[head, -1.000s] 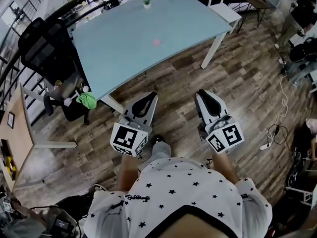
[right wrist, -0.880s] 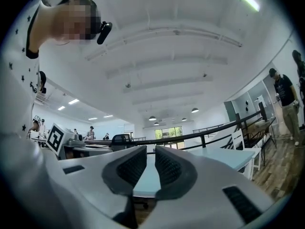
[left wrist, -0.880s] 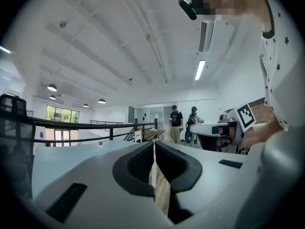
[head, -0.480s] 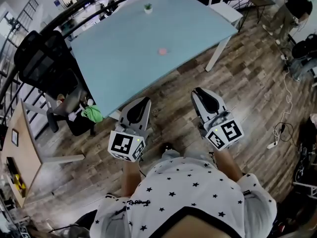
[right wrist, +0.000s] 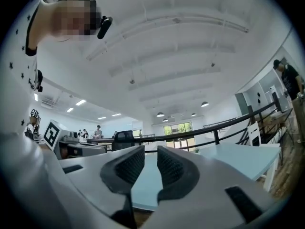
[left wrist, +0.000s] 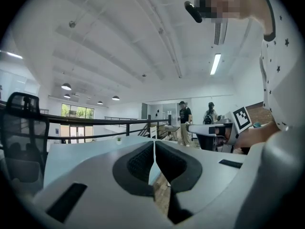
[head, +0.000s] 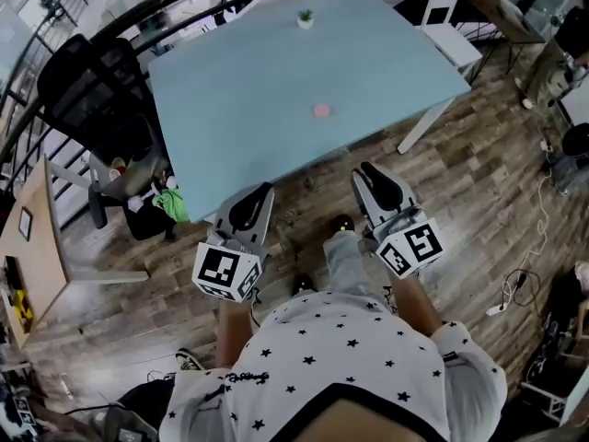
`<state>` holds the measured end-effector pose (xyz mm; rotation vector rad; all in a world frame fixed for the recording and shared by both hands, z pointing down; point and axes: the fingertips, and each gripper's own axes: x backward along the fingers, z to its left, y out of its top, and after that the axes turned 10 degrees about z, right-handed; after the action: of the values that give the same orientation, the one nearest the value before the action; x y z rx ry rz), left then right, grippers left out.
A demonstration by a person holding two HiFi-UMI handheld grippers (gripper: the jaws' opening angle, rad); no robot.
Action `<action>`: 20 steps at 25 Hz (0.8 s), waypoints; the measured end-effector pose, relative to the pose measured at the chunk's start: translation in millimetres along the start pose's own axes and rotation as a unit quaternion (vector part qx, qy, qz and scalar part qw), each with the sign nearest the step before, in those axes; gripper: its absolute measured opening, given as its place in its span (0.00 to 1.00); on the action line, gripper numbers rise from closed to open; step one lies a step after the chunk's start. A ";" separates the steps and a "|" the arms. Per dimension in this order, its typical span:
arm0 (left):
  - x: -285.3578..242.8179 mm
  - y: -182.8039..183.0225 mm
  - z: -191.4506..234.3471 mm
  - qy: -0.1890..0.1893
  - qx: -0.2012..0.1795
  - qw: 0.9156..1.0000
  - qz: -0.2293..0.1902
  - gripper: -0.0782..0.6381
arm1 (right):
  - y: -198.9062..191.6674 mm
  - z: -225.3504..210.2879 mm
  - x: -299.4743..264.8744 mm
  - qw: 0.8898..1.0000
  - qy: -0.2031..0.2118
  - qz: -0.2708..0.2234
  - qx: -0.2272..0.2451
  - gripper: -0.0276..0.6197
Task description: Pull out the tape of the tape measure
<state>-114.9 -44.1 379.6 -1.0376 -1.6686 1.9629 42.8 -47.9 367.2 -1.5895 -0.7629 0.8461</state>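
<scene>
**Left side.** A black office chair (head: 87, 90) stands against the left edge of the surface (head: 230, 109). A green cloth (head: 172, 205) lies beside the chair, near the surface's near-left corner.

**Left gripper** (head: 265, 190). It is held over the wooden floor (head: 479, 173), pointing at the surface, with its tip at the surface's near edge. Its marker cube (head: 225, 270) sits close to the person's star-print shirt (head: 350, 357). The left gripper view shows the 2 jaws pressed together, pad against pad, with nothing between them.

**Surface.** It is a pale blue top on white legs. A small potted plant (head: 305, 17) stands upright near the far edge. A small pink round object (head: 320, 110) lies towards the middle of the surface. It is too small in the head view to confirm as the tape measure. It lies well apart from both grippers, beyond their tips and roughly between their 2 lines. Neither gripper touches it.

**Right gripper** (head: 366, 169). It is held over the floor just beside the surface's near edge, roughly parallel to the left gripper and apart from it. The right gripper view shows the 2 jaws slightly spread. They have just been opening, and a narrow gap stands between the ribbed pads (right wrist: 130, 165). Only the pale surface beyond shows through the gap, and nothing is held.

**Right side.** A white chair (head: 451, 30) stands at the surface's far-right corner. Cables (head: 529, 265) trail across the floor near the right edge.
</scene>
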 end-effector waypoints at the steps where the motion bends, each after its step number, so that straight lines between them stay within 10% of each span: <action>1: -4.2 1.8 5.0 0.009 0.003 1.000 -0.001 0.16 | 0.0 -6.7 -9.2 1.000 0.008 0.002 0.000 0.18; 20: -142.8 20.9 90.4 0.138 0.048 0.989 0.027 0.16 | -47.7 -146.3 -172.9 0.978 0.121 0.138 0.093 0.28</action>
<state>-81.7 -209.2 405.0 -1.2633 -1.3990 1.8153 72.5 -260.9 452.6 -1.6134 -0.2829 0.8740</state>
